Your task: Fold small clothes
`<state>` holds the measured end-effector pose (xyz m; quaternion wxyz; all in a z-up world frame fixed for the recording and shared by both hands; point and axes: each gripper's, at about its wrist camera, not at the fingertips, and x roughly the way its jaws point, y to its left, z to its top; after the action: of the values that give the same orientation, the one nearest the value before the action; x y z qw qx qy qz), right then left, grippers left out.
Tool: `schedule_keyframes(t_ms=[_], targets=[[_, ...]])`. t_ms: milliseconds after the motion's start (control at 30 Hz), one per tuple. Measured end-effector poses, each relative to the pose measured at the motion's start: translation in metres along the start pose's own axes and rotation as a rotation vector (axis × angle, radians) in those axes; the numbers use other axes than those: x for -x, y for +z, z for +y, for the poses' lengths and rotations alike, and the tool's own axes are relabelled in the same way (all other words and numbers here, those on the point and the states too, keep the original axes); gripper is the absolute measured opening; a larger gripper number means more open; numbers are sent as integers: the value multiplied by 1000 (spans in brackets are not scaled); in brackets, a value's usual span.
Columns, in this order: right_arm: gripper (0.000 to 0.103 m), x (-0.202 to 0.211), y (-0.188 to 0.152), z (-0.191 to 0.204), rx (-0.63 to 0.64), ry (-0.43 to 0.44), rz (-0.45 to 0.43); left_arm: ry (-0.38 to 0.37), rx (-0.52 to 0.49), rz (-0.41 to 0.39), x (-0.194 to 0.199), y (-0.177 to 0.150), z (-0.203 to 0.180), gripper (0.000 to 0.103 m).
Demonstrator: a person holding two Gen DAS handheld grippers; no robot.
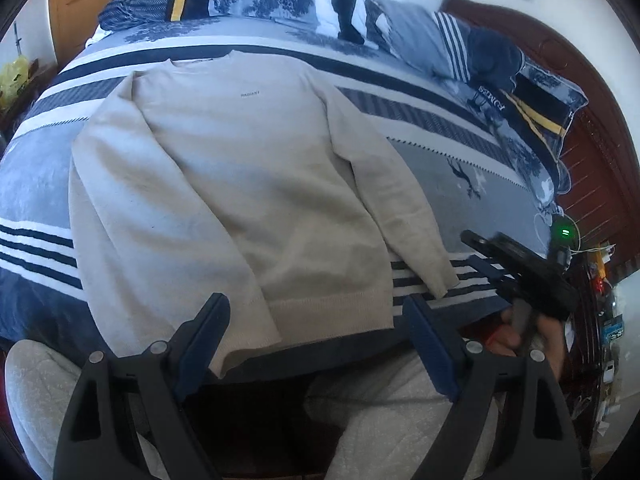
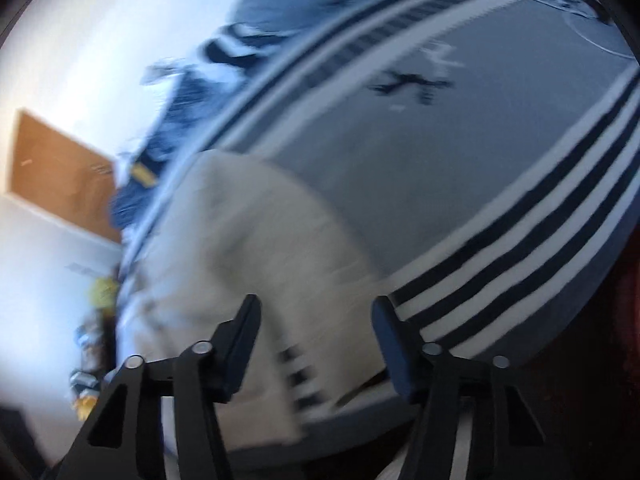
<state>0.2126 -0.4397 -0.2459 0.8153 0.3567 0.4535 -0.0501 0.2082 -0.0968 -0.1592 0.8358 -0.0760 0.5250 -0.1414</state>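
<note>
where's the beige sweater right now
In the left wrist view the beige sweater lies flat, front up, on the striped bedspread, its collar toward the pillows and its hem at the near bed edge, just ahead of the left gripper.

Both wrist cameras look steeply down, close over the striped blue-white bed cover (image 1: 440,200); both show the flat beige knit sweater (image 1: 240,184).

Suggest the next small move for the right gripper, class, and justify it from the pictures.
Probably lower the right gripper onto the sweater cuff and close. The sweater lies flat and unfolded on the bed; the cuff sits just ahead, nothing held.
</note>
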Motion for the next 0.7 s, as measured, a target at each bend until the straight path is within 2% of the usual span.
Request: schedule_keyframes(t_ms=[67,100,167,200,267,300,333,367,400,467,533,600,700], targets=[[50,-20,3,-19,-68,3,22,16,-20,10,-7,2,-2,87],[49,-27,3,-28,-96,14,37,25,-30,17,-11,2,-3,87],[49,-37,-1,-37,-92,-20,62,33,-41,29,-20,5,-6,87],[49,-41,-1,-39,-96,4,84,29,-39,33,-24,6,-7,87],[49,-45,2,-32,-34,-1,108,19,-28,51,-34,9,-9,87],[49,-51,1,-25,23,-36,134,17,-24,58,-37,9,-10,87],[40,-56,2,-20,70,-78,152,15,-17,69,-41,10,-12,87],[15,-59,1,-18,90,-114,150,9,-16,73,-43,11,-12,87],[6,-59,1,-18,95,-135,148,4,-19,72,-44,11,-13,87],[5,-51,1,-21,76,-94,122,5,-33,60,-41,11,-15,87],[5,-32,3,-23,57,-18,50,3,-41,47,-36,10,-13,87],[4,-18,4,-23,44,6,23,-1,-41,38,-32,9,-9,87],[4,15,2,5,83,72,-28,-9,-19,19,-23,10,3,87]])
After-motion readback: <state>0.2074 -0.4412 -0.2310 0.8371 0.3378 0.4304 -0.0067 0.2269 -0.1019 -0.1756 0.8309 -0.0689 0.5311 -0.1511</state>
